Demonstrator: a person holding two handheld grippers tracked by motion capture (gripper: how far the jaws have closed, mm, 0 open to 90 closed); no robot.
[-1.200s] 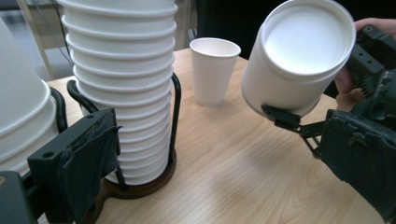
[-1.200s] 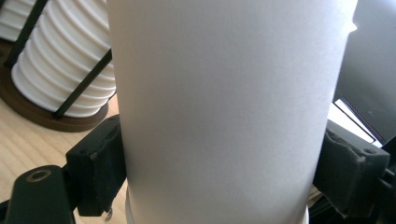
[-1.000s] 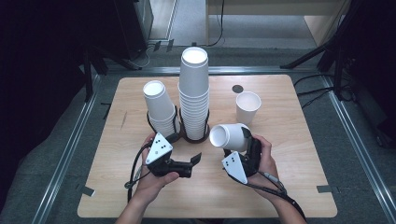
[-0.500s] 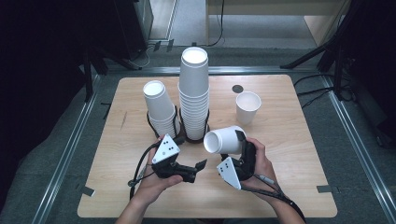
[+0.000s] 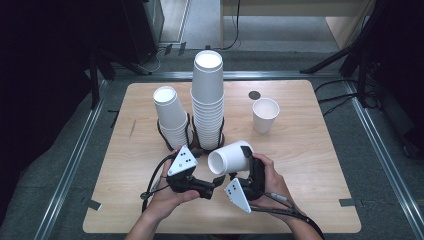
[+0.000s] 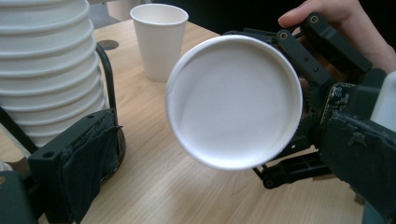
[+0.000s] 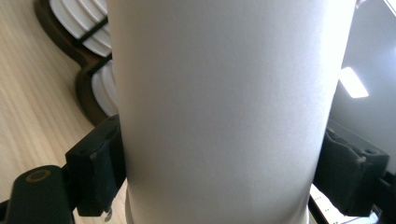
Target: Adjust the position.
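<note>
Now your right gripper (image 5: 243, 162) clamps the paper cup (image 5: 229, 157) sideways, mouth facing your left gripper (image 5: 216, 182), whose jaws stand released.

Tall cup stack (image 5: 207, 100) between shorter stack (image 5: 171, 116) and lone cup (image 5: 265, 115).

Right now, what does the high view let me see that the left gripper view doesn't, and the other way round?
The high view alone takes in the whole table, the shorter stack of cups and both grippers from above: the left gripper and the right gripper. The left gripper view alone looks straight into the held cup, showing its round mouth and white inside, framed by the left gripper's open jaws. Both share that cup clamped sideways in the right gripper, the tall stack and the lone upright cup.
</note>
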